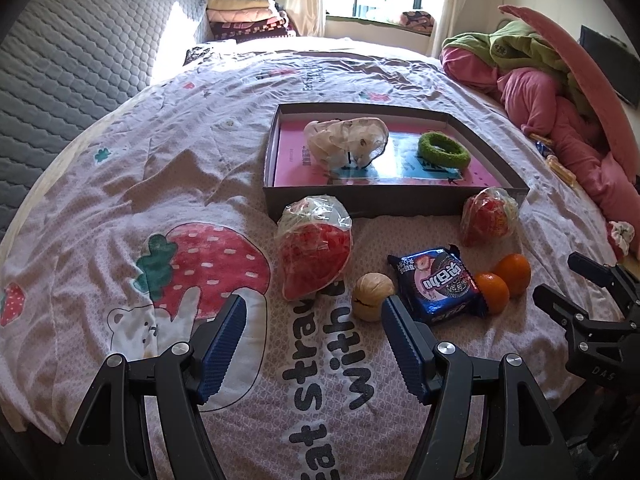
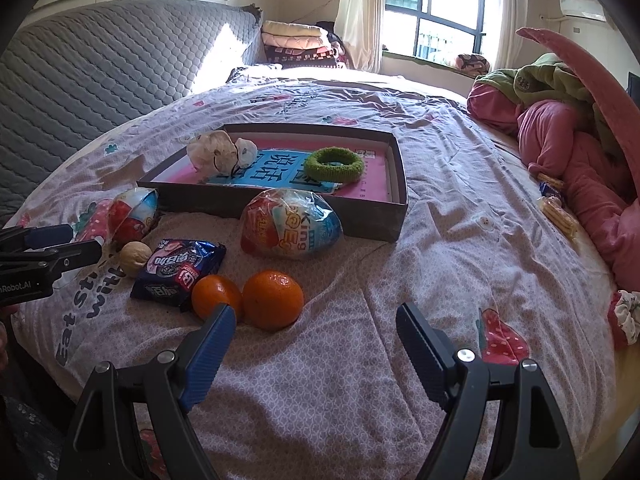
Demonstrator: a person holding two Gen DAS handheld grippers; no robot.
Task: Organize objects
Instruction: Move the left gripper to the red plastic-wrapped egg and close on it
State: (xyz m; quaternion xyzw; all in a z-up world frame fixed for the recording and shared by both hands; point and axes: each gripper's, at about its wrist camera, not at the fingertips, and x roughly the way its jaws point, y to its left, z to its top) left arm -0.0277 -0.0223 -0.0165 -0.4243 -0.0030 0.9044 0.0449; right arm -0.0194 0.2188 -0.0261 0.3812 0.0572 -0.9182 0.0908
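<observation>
A grey shallow box (image 1: pixel 376 200) (image 2: pixel 360 216) lies on the bed with a white scrunchie (image 1: pixel 346 138) (image 2: pixel 220 152) and a green hair ring (image 1: pixel 443 149) (image 2: pixel 333 165) inside. In front of it lie two wrapped toy eggs (image 1: pixel 314 246) (image 1: pixel 488 216) (image 2: pixel 290 224) (image 2: pixel 132 214), a walnut (image 1: pixel 373 296) (image 2: pixel 135 258), a blue cookie packet (image 1: pixel 438 284) (image 2: pixel 180 274) and two oranges (image 1: pixel 493 292) (image 1: pixel 514 274) (image 2: pixel 216 296) (image 2: pixel 272 299). My left gripper (image 1: pixel 312 308) is open, just before the walnut. My right gripper (image 2: pixel 316 318) is open, near the oranges.
The bed sheet (image 1: pixel 180 184) has a strawberry print. Pink and green bedding (image 1: pixel 560 112) (image 2: pixel 568 140) is piled at the right, with snack packets (image 2: pixel 558 208) beside it. A grey quilted headboard (image 1: pixel 80 60) stands at the left. Folded blankets (image 1: pixel 248 18) lie near the window.
</observation>
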